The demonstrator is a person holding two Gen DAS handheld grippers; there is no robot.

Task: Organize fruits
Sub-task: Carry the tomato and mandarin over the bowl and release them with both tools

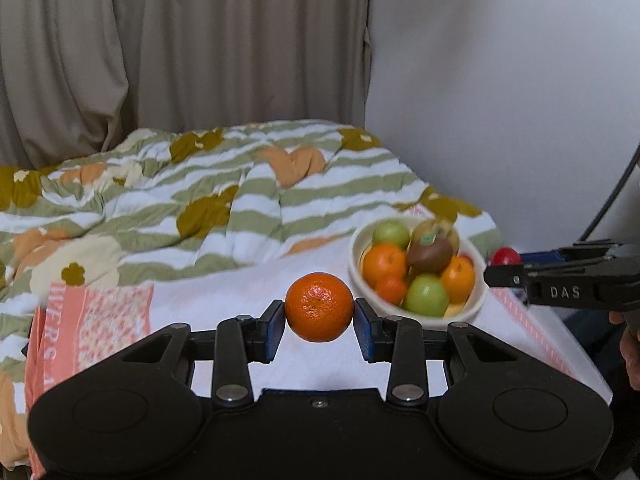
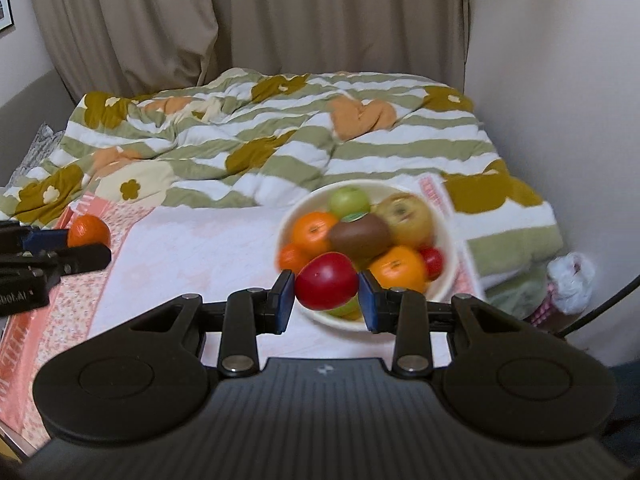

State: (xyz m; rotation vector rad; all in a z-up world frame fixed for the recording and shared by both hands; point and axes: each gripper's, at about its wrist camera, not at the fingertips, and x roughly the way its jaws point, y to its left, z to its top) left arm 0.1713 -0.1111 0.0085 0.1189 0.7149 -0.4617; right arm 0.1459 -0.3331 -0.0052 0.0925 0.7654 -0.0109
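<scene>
My left gripper [image 1: 319, 312] is shut on an orange mandarin [image 1: 319, 307], held above the towel to the left of the white bowl [image 1: 478, 300]. The bowl holds several fruits: oranges, green apples, a kiwi [image 1: 430, 255]. My right gripper [image 2: 326, 296] is shut on a red apple [image 2: 326, 280], held over the near rim of the bowl [image 2: 444, 232]. In the right wrist view the left gripper and its mandarin [image 2: 88, 231] show at far left. In the left wrist view the right gripper's fingers [image 1: 504, 276] and the red apple [image 1: 506, 257] show at right.
The bowl stands on a pink and white towel [image 1: 100, 320] spread on a bed. A crumpled striped floral blanket [image 2: 280, 148] lies behind it. Beige curtains [image 2: 200, 20] hang at the back. A white wall [image 1: 500, 80] is to the right.
</scene>
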